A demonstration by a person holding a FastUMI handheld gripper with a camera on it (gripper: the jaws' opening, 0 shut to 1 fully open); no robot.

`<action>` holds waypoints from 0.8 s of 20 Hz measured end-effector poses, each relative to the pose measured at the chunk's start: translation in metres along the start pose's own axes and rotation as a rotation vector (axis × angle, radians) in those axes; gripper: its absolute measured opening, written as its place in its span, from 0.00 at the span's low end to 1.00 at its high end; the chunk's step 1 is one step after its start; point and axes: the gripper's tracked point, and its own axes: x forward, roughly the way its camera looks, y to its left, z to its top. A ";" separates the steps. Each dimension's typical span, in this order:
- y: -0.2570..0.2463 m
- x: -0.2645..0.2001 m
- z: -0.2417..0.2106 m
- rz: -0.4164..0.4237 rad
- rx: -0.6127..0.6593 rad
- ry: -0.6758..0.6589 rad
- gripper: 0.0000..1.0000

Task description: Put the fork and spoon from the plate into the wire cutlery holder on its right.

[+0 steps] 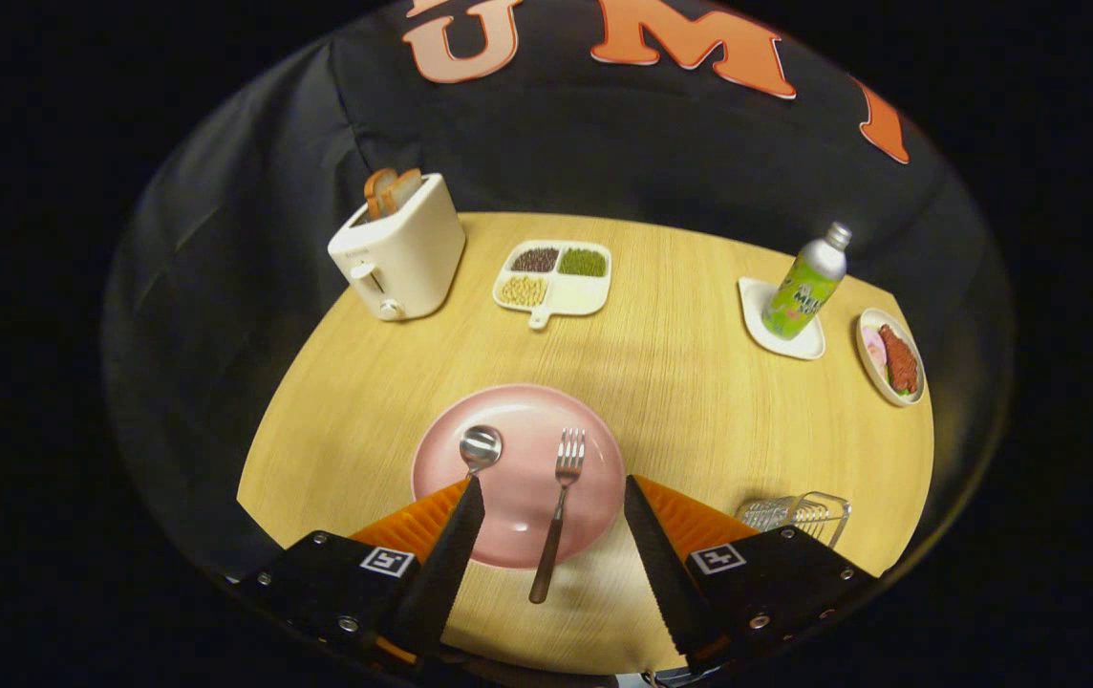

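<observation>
tongs (554, 492): spread wide, gripping nothing | silver metal fork (557, 506): between fingers, on round pink plate (520, 473) | silver metal spoon (480, 447): bowl by left fingertip | wire cutlery holder (795, 513): beside right finger, on wooden desk (680, 382)

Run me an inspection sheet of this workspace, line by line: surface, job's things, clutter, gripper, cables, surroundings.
Surface: round wooden table.
Job's things: spoon and fork on pink plate, fork handle overhanging the rim; wire cutlery holder right of the plate.
Clutter: toaster with bread, divided dish of beans, bottle on a coaster, small plate of food.
Gripper: gripper open, fork between the fingers, holding nothing.
Cables: nothing seen.
Surroundings: black cloth wall.
</observation>
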 end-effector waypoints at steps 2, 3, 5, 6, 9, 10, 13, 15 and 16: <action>-0.002 0.013 -0.018 -0.007 0.002 0.103 0.84; -0.003 0.021 -0.025 -0.016 0.000 0.144 0.80; 0.000 0.033 -0.037 -0.016 0.013 0.221 0.75; 0.000 0.039 -0.041 -0.011 0.023 0.247 0.74; 0.000 0.053 -0.051 -0.021 0.046 0.323 0.66; 0.000 0.056 -0.055 -0.026 0.056 0.344 0.65; 0.003 0.066 -0.059 -0.020 0.085 0.387 0.52; -0.003 0.073 -0.068 -0.054 0.078 0.413 0.45; -0.006 0.076 -0.071 -0.071 0.070 0.422 0.42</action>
